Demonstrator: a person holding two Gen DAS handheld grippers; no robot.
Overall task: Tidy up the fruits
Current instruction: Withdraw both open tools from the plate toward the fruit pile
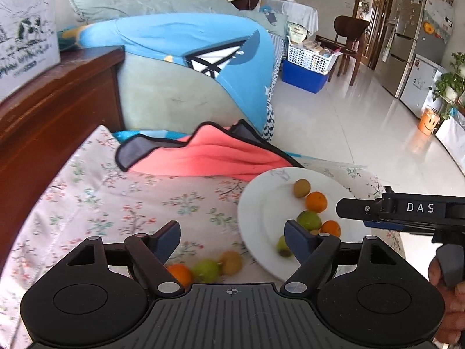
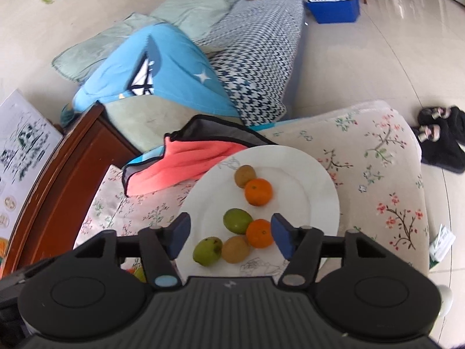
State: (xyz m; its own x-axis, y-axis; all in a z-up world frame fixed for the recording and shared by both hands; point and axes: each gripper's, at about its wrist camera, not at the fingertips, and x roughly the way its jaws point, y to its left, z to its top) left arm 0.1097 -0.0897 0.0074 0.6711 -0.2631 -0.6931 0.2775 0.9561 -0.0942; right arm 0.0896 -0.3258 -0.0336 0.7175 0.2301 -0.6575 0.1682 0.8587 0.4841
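A white plate (image 2: 305, 174) lies on the flowered cloth and holds several fruits: a kiwi (image 2: 245, 176), two oranges (image 2: 258, 192), two green fruits (image 2: 237, 220) and a second kiwi (image 2: 235, 249). My right gripper (image 2: 231, 237) hangs open above the plate's near side, its pads pressing on nothing. Left of the plate an orange (image 1: 180, 273), a green fruit (image 1: 207, 270) and a kiwi (image 1: 231, 261) lie loose on the cloth. My left gripper (image 1: 232, 241) stands open just above them, empty. The right gripper (image 1: 343, 208) also reaches in from the right in the left wrist view.
A coral towel (image 2: 186, 163) lies crumpled behind the plate. A dark wooden cabinet (image 1: 52, 110) with a printed carton (image 1: 26, 43) stands on the left. Beyond are a sofa with a blue blanket (image 1: 186, 37) and a blue crate (image 1: 302, 77); black slippers (image 2: 441, 136) lie on the tiled floor.
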